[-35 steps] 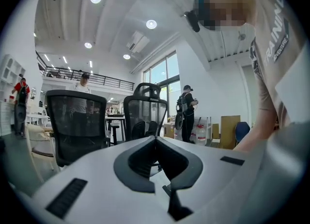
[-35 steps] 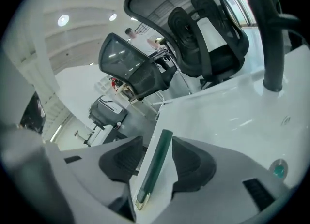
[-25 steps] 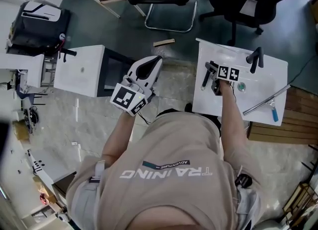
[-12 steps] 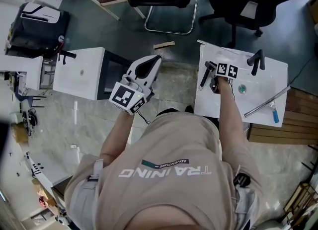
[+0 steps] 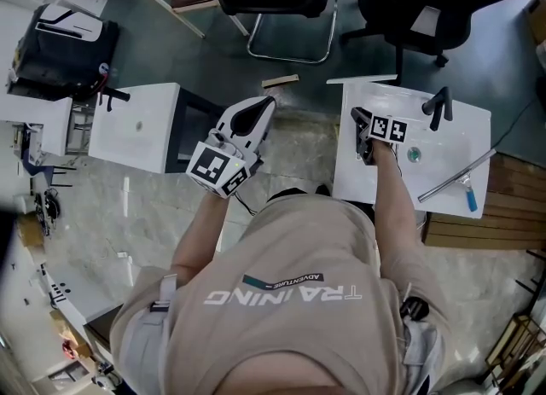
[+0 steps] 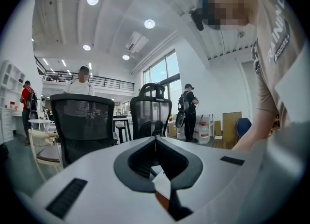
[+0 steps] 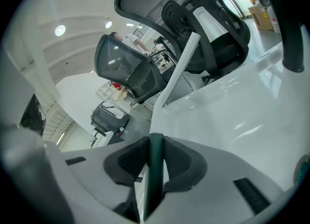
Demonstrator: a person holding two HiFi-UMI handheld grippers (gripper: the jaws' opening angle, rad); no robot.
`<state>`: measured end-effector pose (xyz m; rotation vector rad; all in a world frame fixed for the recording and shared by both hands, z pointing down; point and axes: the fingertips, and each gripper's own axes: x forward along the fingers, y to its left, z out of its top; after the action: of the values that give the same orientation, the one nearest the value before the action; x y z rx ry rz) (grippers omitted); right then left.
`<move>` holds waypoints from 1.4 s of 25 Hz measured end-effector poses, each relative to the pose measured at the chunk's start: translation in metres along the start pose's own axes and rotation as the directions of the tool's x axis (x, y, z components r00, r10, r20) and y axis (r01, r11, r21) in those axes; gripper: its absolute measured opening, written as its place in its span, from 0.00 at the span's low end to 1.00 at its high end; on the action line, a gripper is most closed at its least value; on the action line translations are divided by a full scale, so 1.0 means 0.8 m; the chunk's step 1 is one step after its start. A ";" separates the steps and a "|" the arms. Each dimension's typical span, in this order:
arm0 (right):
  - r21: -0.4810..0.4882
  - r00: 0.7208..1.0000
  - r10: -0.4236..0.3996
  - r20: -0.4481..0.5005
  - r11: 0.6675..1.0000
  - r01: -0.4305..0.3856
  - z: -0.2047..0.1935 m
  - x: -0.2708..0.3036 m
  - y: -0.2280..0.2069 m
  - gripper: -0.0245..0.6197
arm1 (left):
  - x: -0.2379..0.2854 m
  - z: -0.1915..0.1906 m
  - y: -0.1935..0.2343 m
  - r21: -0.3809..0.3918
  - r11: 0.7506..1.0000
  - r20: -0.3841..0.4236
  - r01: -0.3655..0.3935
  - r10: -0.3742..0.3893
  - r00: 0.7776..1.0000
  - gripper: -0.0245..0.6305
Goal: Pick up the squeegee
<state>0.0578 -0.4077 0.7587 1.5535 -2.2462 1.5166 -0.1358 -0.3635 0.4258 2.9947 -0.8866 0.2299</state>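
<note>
Right tool closing on the squeegee at the white tabletop's left side, pads against its dark green handle, long axis pointing away along the tool. Left tool pinched closed, empty

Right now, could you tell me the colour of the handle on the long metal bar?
Blue handle; the head view shows it best.

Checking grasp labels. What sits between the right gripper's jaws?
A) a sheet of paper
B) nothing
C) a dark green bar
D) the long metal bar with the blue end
C: in the right gripper view, the right gripper has its jaws closing on a dark green bar, which fills the gap between them.
</note>
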 end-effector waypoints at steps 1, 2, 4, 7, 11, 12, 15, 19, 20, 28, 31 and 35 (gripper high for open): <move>-0.008 1.000 0.002 0.000 1.000 -0.002 -0.001 0.000 0.001 0.20 | 0.000 -0.001 -0.001 -0.001 1.000 -0.001 0.001 -0.001 1.000 0.06; -0.012 1.000 0.004 0.004 1.000 -0.004 -0.001 -0.001 0.001 0.20 | 0.001 -0.001 -0.002 0.001 1.000 -0.003 0.002 -0.002 1.000 0.06; -0.032 1.000 0.011 0.019 0.999 -0.011 0.000 -0.005 0.002 0.20 | 0.002 0.000 -0.005 0.011 1.000 -0.009 0.006 -0.006 1.000 0.06; -0.073 0.999 0.021 0.049 0.997 -0.018 0.001 -0.015 0.006 0.20 | 0.001 0.001 -0.009 0.020 1.000 -0.006 0.009 -0.009 1.000 0.06; -0.092 0.987 0.051 0.152 0.995 -0.038 0.013 -0.036 0.011 0.20 | 0.002 0.002 -0.014 0.011 1.000 -0.003 0.014 -0.014 1.000 0.06; -0.100 0.981 0.066 0.182 0.994 -0.048 0.018 -0.043 0.015 0.20 | 0.003 0.002 -0.016 0.012 1.000 -0.004 0.017 -0.017 1.000 0.06; -0.127 0.957 0.104 0.270 0.989 -0.072 0.040 -0.069 0.031 0.20 | 0.007 0.002 -0.021 0.012 1.000 0.000 0.028 -0.028 1.000 0.06; -0.203 0.919 0.163 0.359 0.975 -0.093 0.075 -0.115 0.067 0.20 | 0.017 0.007 -0.030 0.011 0.999 0.017 0.044 -0.044 0.999 0.06; -0.224 0.907 0.180 0.381 0.969 -0.099 0.086 -0.130 0.078 0.20 | 0.021 0.010 -0.033 0.014 0.999 0.022 0.049 -0.049 0.999 0.06; -0.386 0.803 0.340 0.489 0.910 -0.150 0.167 -0.238 0.185 0.20 | 0.050 0.031 -0.048 0.011 0.997 0.082 0.077 -0.078 0.994 0.06; -0.428 0.763 0.394 0.512 0.887 -0.171 0.194 -0.276 0.220 0.20 | 0.058 0.041 -0.051 0.016 0.997 0.105 0.080 -0.081 0.991 0.06; -0.501 0.711 0.463 0.529 0.847 -0.179 0.227 -0.328 0.268 0.20 | 0.065 0.057 -0.060 0.024 0.996 0.132 0.087 -0.089 0.987 0.06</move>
<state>0.1205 -0.3435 0.3844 1.7589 -3.0805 0.4383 -0.0602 -0.3539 0.3897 3.0870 -0.7626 0.0379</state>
